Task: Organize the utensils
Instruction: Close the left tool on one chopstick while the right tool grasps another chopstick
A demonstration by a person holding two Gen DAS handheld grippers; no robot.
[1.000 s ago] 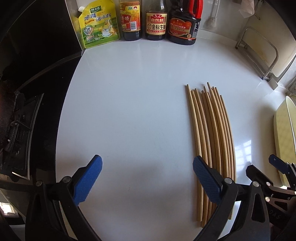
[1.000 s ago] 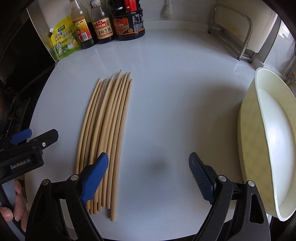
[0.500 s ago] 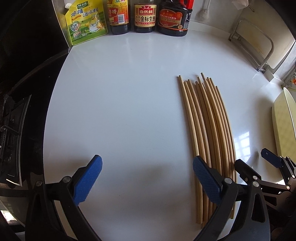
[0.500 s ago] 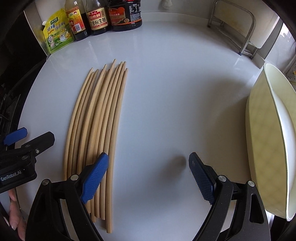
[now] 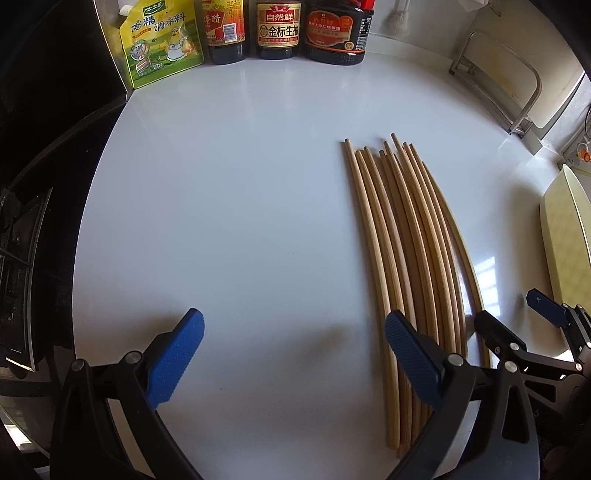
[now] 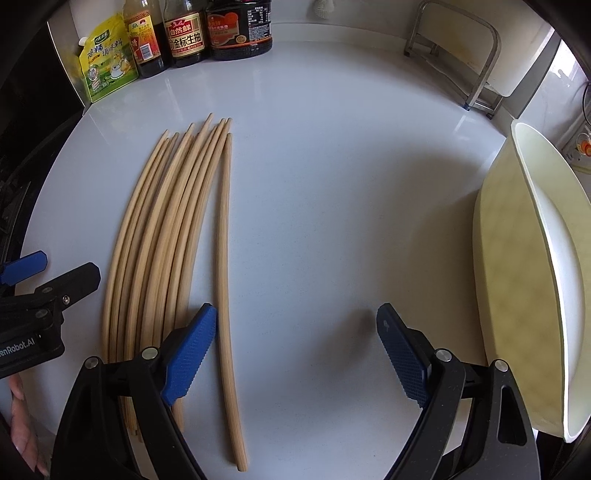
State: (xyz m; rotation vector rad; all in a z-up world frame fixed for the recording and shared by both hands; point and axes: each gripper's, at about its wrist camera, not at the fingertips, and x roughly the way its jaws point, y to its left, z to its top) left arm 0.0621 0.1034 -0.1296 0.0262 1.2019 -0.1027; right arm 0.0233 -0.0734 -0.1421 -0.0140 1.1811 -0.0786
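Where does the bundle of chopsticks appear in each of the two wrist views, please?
Left wrist: chopsticks lie right of centre, near ends passing under the left claw's right finger.
Right wrist: chopsticks lie left of centre, one stick slightly apart on the right, beside the right claw's left finger.
Shared landmark: the brown-labelled sauce bottle at the counter's back edge.

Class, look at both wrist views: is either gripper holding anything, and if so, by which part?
Nothing is held. The left gripper and right gripper are both open over the white counter, and the chopsticks lie loose on it.
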